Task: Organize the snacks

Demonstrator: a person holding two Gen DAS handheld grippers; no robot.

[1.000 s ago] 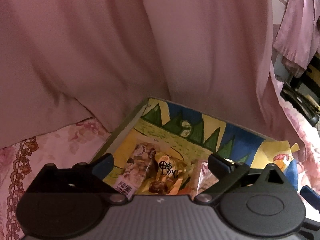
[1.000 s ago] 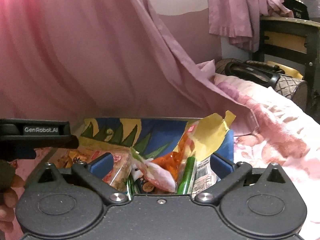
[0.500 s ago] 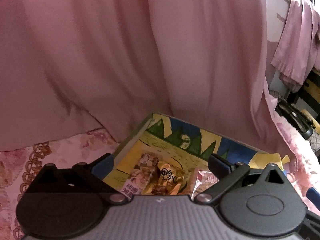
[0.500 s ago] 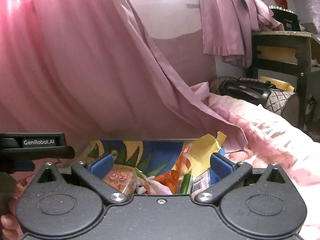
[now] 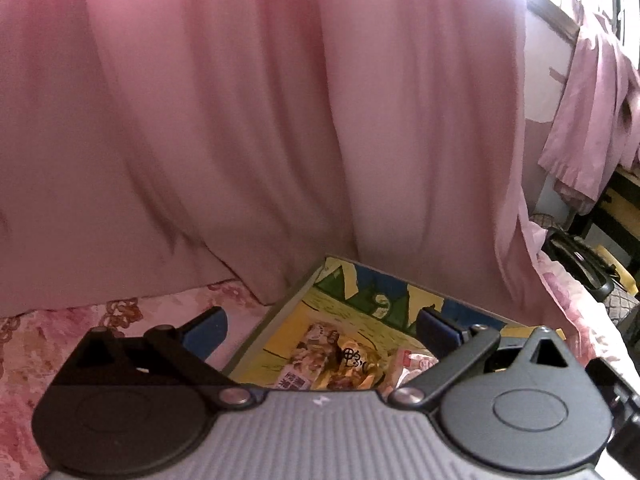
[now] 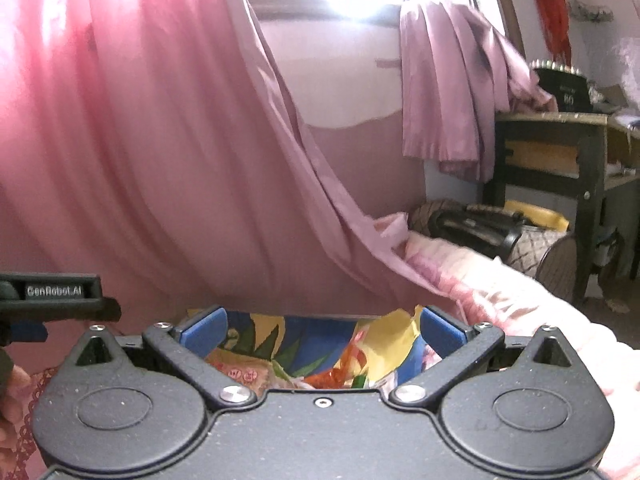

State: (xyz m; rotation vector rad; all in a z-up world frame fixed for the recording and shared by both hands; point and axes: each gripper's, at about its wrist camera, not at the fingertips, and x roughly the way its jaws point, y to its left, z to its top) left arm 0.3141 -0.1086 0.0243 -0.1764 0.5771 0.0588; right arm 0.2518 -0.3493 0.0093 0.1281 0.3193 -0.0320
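A colourful cartoon-printed box (image 5: 372, 300) lies on the pink floral bed, against the pink curtain. It holds several snack packets: a gold one (image 5: 352, 364) and a brown one (image 5: 316, 344) in the left wrist view, a yellow-orange bag (image 6: 384, 344) and a pink packet (image 6: 240, 374) in the right wrist view. My left gripper (image 5: 320, 328) is open and empty, above the box's near left side. My right gripper (image 6: 322, 326) is open and empty, above the box's near right side. The left gripper's body (image 6: 52, 292) shows at the right view's left edge.
A pink curtain (image 5: 240, 120) hangs right behind the box. The floral bedspread (image 5: 100, 316) extends left and right (image 6: 500, 288). A dark wooden table (image 6: 560, 152) and a black bag (image 6: 476, 224) stand beyond the bed at right.
Both grippers have risen and drawn back from the box, so the snacks sit lower in both views and more curtain shows. Both stay open and empty.
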